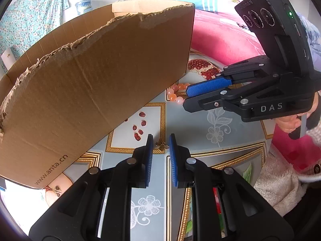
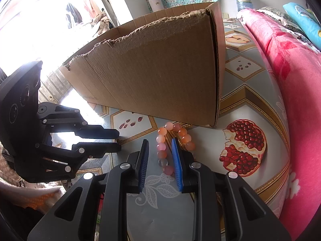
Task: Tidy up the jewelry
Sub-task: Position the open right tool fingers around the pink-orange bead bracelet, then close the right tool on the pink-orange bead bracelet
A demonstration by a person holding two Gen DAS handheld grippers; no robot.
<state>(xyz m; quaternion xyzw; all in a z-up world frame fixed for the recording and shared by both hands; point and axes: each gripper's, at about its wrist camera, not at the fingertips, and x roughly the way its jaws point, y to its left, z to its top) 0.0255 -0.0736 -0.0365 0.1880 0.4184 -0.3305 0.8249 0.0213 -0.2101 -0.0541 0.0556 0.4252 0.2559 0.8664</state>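
Two pieces of jewelry are out on the desk (image 2: 236,108): a bead bracelet (image 2: 172,146) and a tiny bronze butterfly charm (image 1: 161,145), both just near of the cardboard box (image 2: 156,70) with the torn rim.

The bracelet looks like smooth round stone or glass beads on a string, so I'd guess it's light, floppy and a bit slippery. It lies as a stretched loop, its long axis running near to far, with the far end almost touching the box. The right gripper (image 2: 160,156) has its jaws parted around the left strand, not pinching it from what I can see. Clamping across one or two beads there seems the sane spot; the rest will just dangle.

The charm is flat, thin and stiff, probably fiddly to lift off the slick cloth. It sits between the tips of the left gripper (image 1: 161,148), jaws narrowly apart; can't tell if they actually touch it. Wings spread roughly left to right. I'd take it by the wing edges.
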